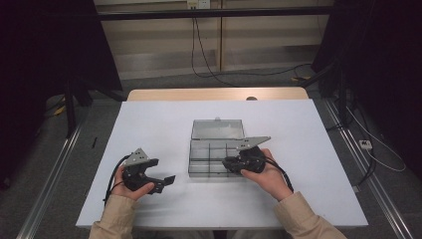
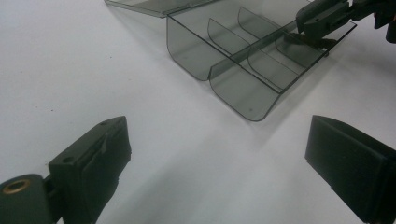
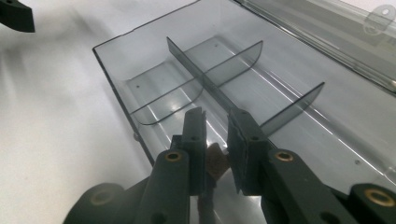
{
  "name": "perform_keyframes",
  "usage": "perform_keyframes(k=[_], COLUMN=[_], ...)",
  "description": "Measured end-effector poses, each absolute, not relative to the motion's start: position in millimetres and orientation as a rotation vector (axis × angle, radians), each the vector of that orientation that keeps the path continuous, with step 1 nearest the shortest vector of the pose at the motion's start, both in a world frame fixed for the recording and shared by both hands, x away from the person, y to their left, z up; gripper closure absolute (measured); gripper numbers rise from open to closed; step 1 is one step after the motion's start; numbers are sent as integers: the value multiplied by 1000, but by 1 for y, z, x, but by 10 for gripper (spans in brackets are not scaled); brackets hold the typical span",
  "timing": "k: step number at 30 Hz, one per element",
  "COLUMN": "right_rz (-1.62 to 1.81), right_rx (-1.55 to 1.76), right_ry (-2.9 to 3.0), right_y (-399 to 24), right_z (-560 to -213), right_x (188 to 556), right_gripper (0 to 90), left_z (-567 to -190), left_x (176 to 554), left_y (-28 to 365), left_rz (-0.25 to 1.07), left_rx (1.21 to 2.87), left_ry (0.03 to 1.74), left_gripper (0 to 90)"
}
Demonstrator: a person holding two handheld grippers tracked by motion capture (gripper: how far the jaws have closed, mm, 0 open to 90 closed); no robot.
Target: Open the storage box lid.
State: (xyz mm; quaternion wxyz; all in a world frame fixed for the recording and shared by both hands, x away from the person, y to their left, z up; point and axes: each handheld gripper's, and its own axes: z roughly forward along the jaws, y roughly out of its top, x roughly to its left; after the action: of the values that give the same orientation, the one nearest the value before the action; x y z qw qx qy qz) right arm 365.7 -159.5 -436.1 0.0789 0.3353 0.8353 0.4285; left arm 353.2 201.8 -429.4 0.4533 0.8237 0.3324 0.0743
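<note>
Here, on the white table [image 1: 164, 124], the left gripper [image 1: 166, 180] rests at the left, well apart from the clear grey compartment box [image 1: 215, 158] at the middle. The box lies open, its lid [image 1: 218, 129] laid back flat on the far side. Thin dividers [image 3: 212, 70] split the tray into compartments, and every compartment that can be seen looks bare. A small brown thing [image 3: 215, 161] shows low between the right gripper's jaws, over the box's near edge; what it is cannot be made out, nor whether the pads touch it. The left gripper's jaws stand wide apart over bare table, holding nothing. The right gripper [image 1: 230, 163], at the box's near right part, has its jaws only a narrow gap apart, reaching into a near compartment beside the long middle divider.
</note>
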Motion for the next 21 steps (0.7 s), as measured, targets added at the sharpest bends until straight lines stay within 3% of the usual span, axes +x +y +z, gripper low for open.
perform_keyframes(k=[12,21], right_rz=[1304,1299], right_rx=[1014,1020], right_ry=[2511,2514], right_y=[-167,-170], right_z=[-436,-438], right_x=[363,361], right_gripper=[877,884], left_z=[-429,-429], left_x=[353,353], left_y=[202,202], left_rz=[183,187], left_rx=[2033,2034], left_ry=[820,819], left_gripper=[66,66])
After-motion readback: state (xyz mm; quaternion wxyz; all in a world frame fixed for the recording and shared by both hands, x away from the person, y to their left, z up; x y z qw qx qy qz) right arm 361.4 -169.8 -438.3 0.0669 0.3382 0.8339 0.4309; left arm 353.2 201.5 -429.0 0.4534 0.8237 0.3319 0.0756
